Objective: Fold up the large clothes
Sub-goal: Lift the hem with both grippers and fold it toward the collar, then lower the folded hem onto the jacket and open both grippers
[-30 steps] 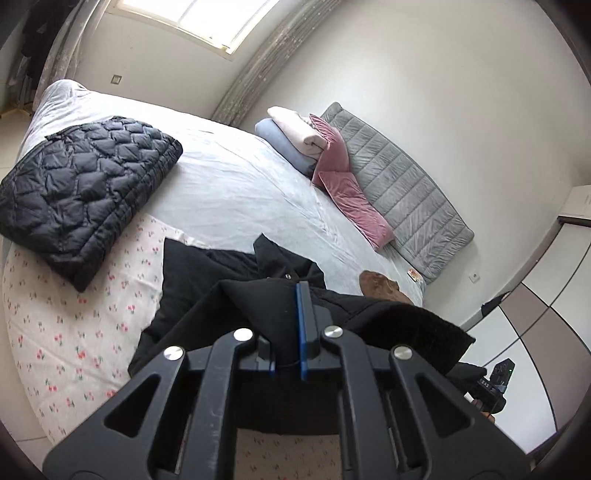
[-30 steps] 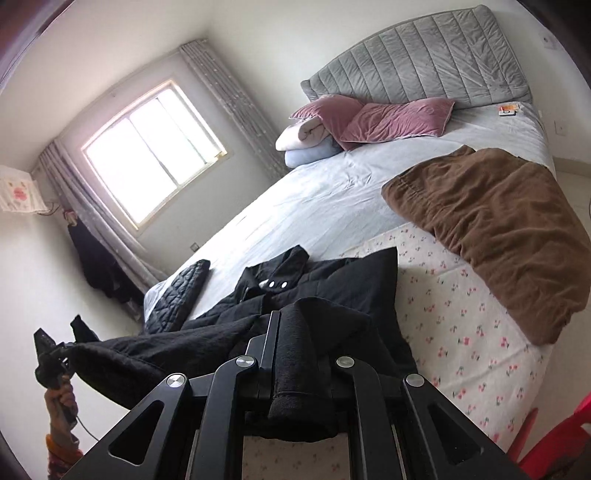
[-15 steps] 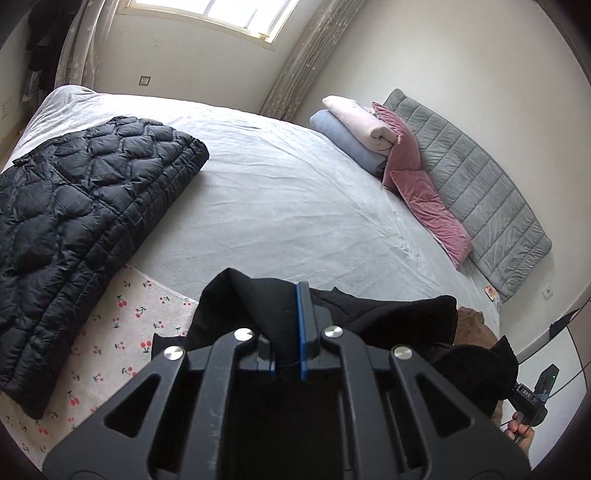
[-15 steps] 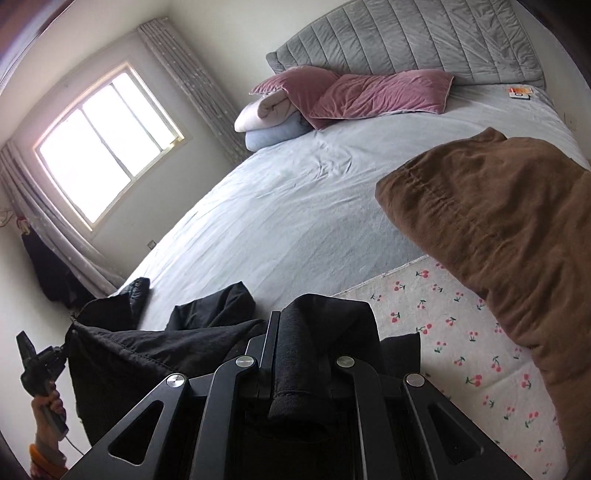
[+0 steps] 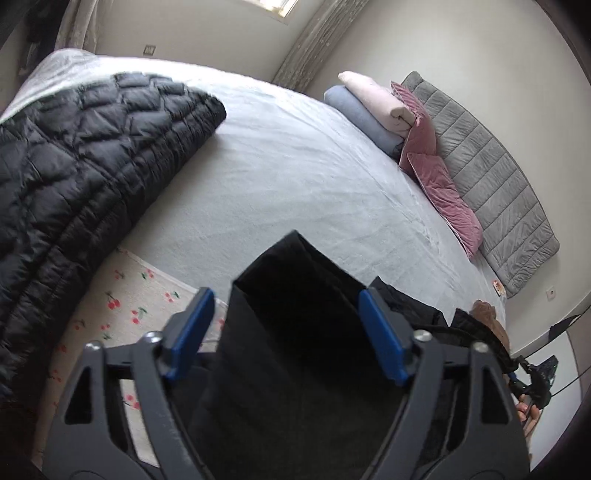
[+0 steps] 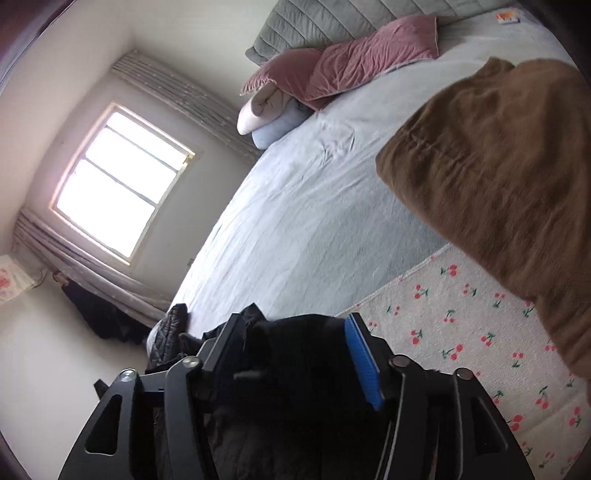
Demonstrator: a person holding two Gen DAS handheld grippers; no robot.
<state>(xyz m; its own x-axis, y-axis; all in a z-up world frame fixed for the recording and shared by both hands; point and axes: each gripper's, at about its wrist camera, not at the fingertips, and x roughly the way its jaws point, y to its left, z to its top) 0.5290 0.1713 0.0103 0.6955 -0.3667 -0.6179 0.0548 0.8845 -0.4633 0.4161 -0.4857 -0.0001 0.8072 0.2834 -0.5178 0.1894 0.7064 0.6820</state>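
1. Letting go is the step in hand: the left gripper (image 5: pixel 286 332) and right gripper (image 6: pixel 295 354) are both opening their jaws, pads clear of the black coat (image 5: pixel 295 332), whose cloth sits loosely between them.
2. That coat lies folded over at the near edge of the bed (image 5: pixel 295 177), partly on the cherry-print mat (image 5: pixel 140 295).
3. Next, I judge, both hands back away, then take fresh edges for another fold.

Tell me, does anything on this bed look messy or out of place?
Mostly tidy. The brown garment lies rumpled across the sheet's edge, and a small orange-and-white item sits loose near the headboard. Nothing looks spilled or damaged.
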